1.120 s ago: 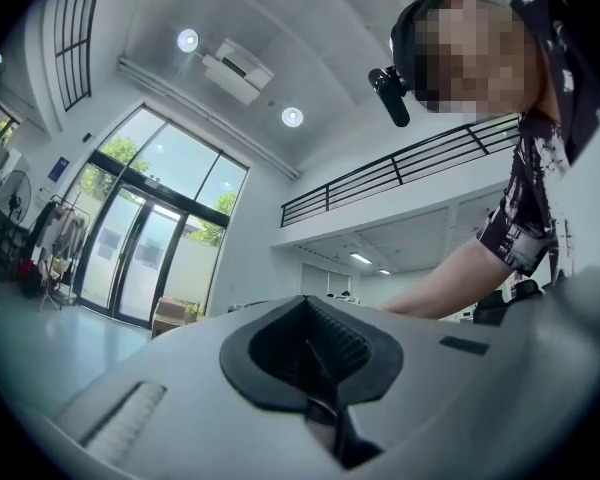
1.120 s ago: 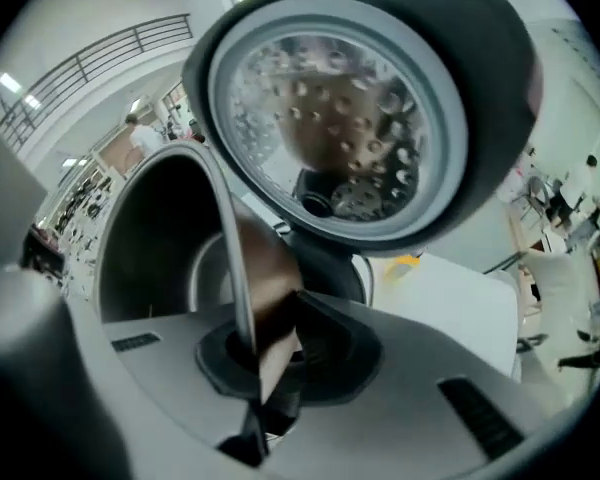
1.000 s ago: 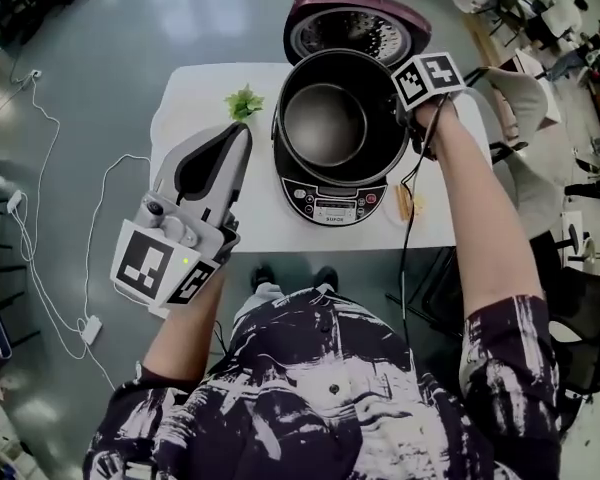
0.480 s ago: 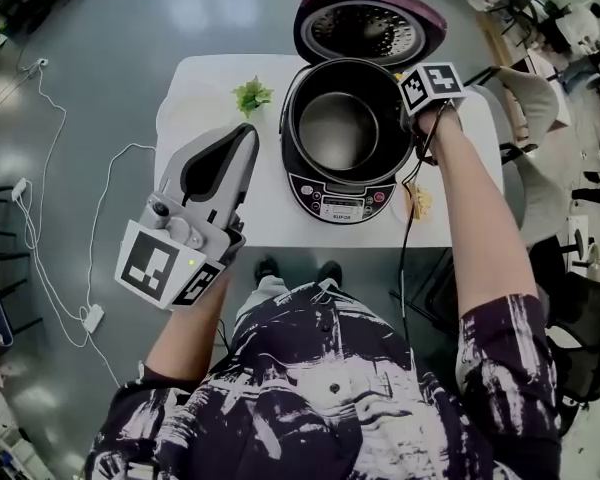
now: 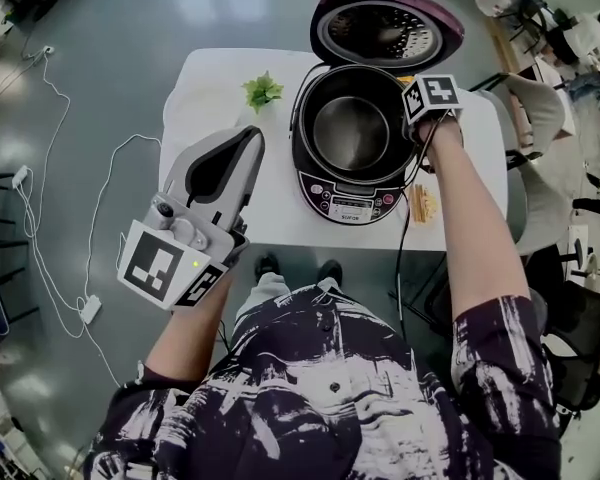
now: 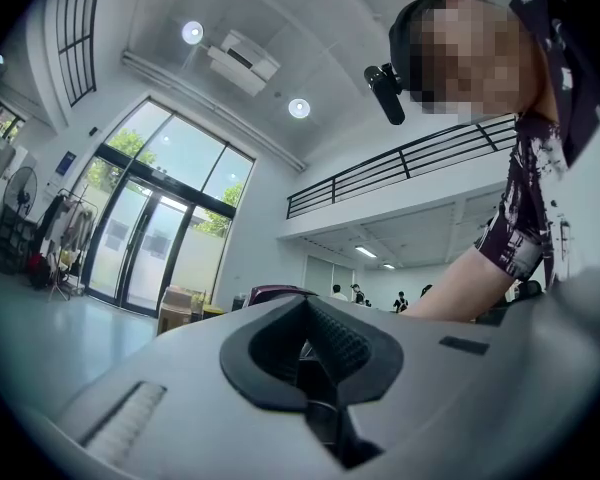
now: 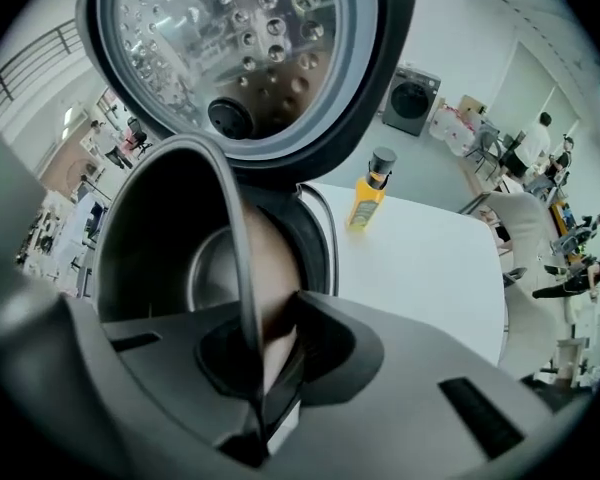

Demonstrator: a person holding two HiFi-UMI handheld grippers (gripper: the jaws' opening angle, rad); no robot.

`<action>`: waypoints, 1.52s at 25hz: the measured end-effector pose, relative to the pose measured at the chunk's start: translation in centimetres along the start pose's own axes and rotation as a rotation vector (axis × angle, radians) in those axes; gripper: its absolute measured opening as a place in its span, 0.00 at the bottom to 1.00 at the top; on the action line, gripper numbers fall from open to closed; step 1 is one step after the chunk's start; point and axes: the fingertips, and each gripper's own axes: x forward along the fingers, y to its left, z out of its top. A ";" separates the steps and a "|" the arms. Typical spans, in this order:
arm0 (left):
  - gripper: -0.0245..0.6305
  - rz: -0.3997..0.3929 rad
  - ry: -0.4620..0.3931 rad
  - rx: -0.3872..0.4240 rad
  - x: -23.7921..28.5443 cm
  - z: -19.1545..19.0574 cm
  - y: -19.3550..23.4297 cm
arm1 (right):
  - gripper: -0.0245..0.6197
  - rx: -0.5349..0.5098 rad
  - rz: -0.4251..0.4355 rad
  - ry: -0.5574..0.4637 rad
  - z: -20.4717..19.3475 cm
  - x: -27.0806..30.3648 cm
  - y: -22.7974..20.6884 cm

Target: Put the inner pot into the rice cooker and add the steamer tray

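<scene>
The right gripper [image 7: 265, 368] pinches the rim of the inner pot [image 5: 350, 133], which sits low inside the open rice cooker [image 5: 352, 203]. The left gripper [image 5: 248, 138] hovers aside, closed and empty. Released while tilted, the pot could seat crookedly.

The surface [image 5: 210, 108] is plain white. On it the rice cooker [image 5: 352, 196] has a black body with a silver control panel. Its raised lid [image 5: 385, 28], at twelve o'clock, is maroon outside and silver and dimpled inside. The inner pot [image 5: 352, 133] is dark grey with a dull metallic sheen. At ten o'clock of the cooker lies a green sprig [image 5: 263, 91]; at four o'clock, something yellow [image 5: 423, 206]. The left gripper [image 5: 248, 140] is light grey with a black recess, and the right gripper [image 7: 260, 368] shows the same grey and black. Their marker cubes [image 5: 160, 266] carry black squares on white. The shirt [image 5: 320, 388] is dark purple with white brush streaks. The floor [image 5: 100, 48] is blue-grey.
</scene>
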 end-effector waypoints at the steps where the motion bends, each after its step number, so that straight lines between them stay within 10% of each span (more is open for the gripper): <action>1: 0.04 0.000 0.001 -0.001 0.0 -0.3 0.2 | 0.05 -0.005 -0.012 0.005 0.0 0.4 -0.1; 23: 0.04 0.030 -0.001 -0.020 -1.5 -1.5 1.9 | 0.10 -0.325 -0.192 0.129 -0.7 3.1 0.0; 38: 0.04 0.018 -0.007 -0.023 -1.3 -1.2 1.4 | 0.13 -0.006 0.007 0.069 -1.1 2.5 0.5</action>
